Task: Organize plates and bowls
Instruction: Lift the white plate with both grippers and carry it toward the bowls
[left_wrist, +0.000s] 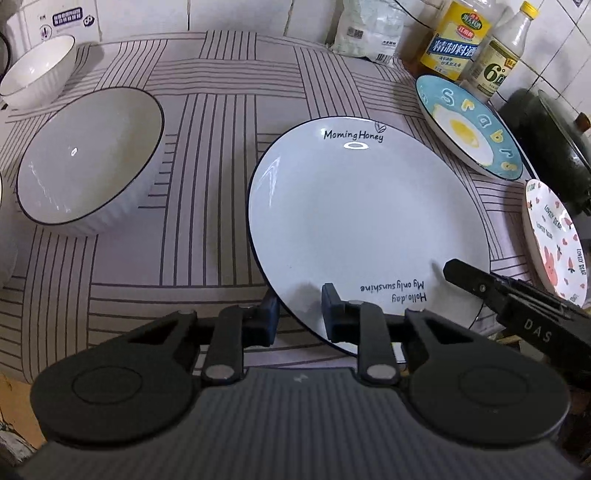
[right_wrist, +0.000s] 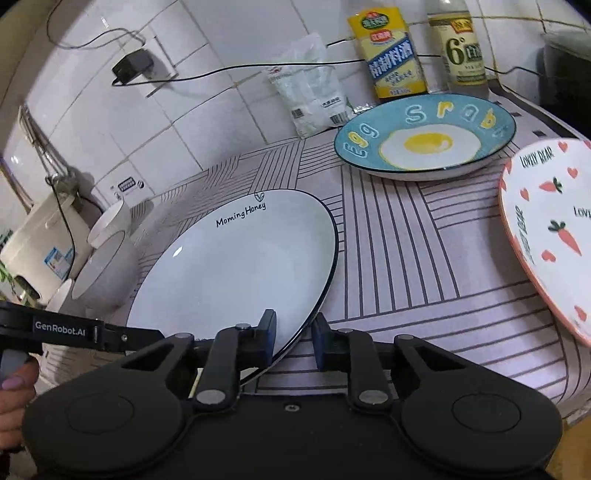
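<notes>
Both clamped on the near rim of the glossy round "Morning Honey" plate (left_wrist: 362, 221): left gripper (left_wrist: 300, 314), right gripper (right_wrist: 293, 341). Flat on the striped tablecloth (left_wrist: 221, 110). Nearby: ribbed white bowl (left_wrist: 88, 158), empty; blue egg plate (right_wrist: 424, 136); pink carrot plate (right_wrist: 546, 229).

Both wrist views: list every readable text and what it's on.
"Morning Honey", "Hollo, day", "My only sunshine": white plate
"Egg" plus unclear letters: blue egg plate
"LOVELY BEAR": pink carrot plate
"6°": clear bottle
"DAS": right gripper, seen from the left wrist
"GenRobot.AI": left gripper, seen from the right wrist
Chinese label on yellow bottle, white bag, box: too small or blurred to read.
</notes>
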